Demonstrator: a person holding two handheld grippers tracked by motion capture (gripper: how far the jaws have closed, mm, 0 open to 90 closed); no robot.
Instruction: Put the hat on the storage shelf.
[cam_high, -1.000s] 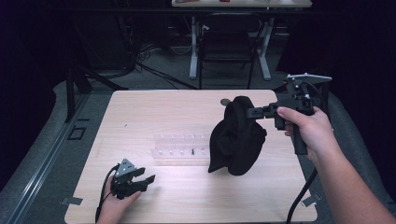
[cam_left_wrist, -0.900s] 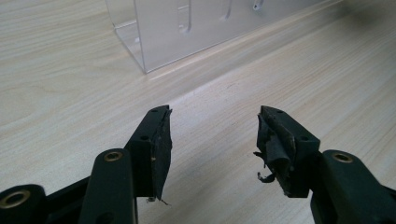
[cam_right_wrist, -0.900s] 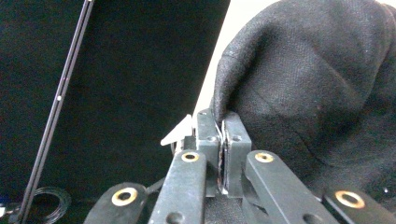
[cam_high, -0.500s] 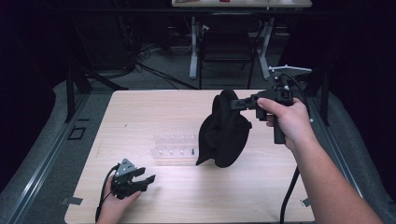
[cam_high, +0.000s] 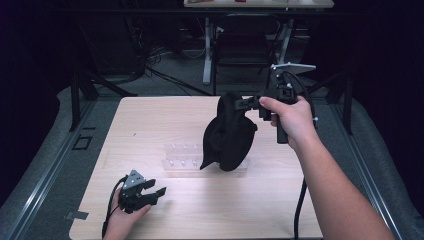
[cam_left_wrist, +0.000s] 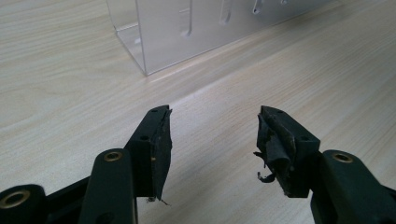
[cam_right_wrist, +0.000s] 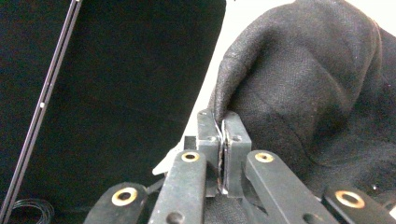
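A black cloth cap (cam_high: 230, 135) hangs above the middle of the wooden table (cam_high: 150, 120), its lower edge over a clear plastic rack (cam_high: 182, 155). My right gripper (cam_high: 244, 103) is shut on the cap's top edge, held up by a hand at the right. In the right gripper view the two jaws press together on the cap (cam_right_wrist: 299, 93) at its folded rim, my right gripper (cam_right_wrist: 223, 122) pinching thin fabric. My left gripper (cam_high: 156, 191) rests low at the table's near left, open. Its fingers (cam_left_wrist: 156, 140) stand wide apart over bare wood, facing the clear rack (cam_left_wrist: 187, 28).
The clear rack has small hooks or slots along its face. Dark floor, cables and a chair's legs (cam_high: 240, 65) lie beyond the table's far edge. A cable (cam_high: 298, 210) trails from the right gripper along the forearm.
The right gripper has carried the hanging cap leftward, from the table's right side toward the middle, over the clear rack. The left gripper has stayed where it was.
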